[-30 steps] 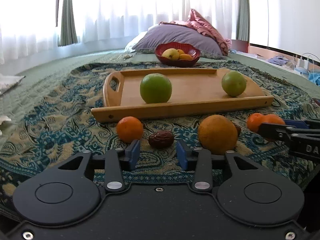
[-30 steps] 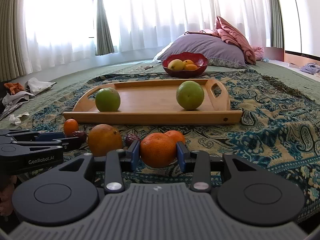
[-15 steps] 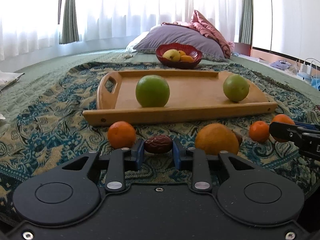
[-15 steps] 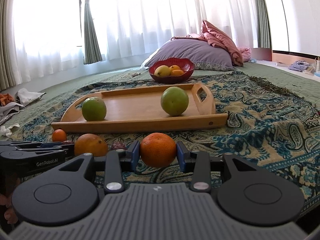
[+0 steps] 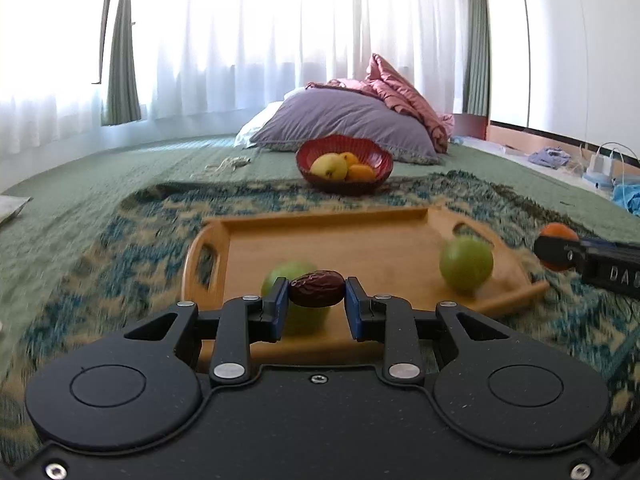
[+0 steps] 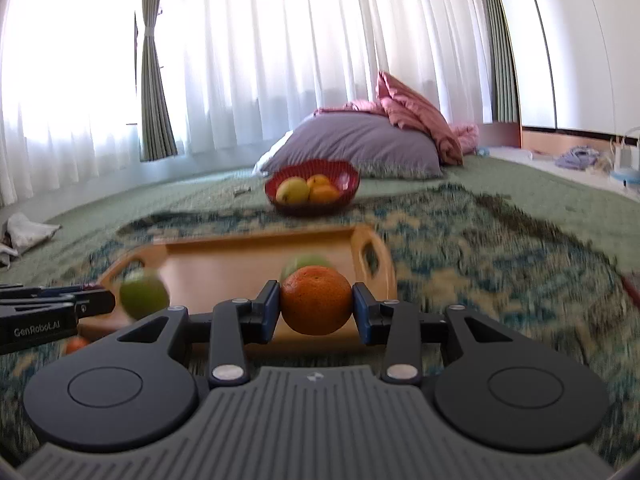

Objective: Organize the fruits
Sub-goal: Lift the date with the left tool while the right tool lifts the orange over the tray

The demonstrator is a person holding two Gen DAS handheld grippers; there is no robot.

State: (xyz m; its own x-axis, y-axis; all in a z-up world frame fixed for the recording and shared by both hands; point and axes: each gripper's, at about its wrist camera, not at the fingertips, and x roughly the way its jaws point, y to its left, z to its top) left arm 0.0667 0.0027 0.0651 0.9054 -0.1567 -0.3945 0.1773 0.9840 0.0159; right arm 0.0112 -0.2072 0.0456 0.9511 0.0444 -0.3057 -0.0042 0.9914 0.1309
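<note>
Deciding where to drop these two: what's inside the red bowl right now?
The red bowl holds a yellow fruit and two orange fruits behind and beside it. Its near wall hides the bottom, so anything lying lower cannot be seen.

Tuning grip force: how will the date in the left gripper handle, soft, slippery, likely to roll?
The date looks wrinkled and glossy, so probably soft and a bit tacky, not slippery. Left gripper pinches its ends; it may dent. Oblong, so unlikely to roll far on the tray.

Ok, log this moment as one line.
left gripper: shut on date | right gripper: shut on orange | tray: two green fruits | bowl: fruit
</note>
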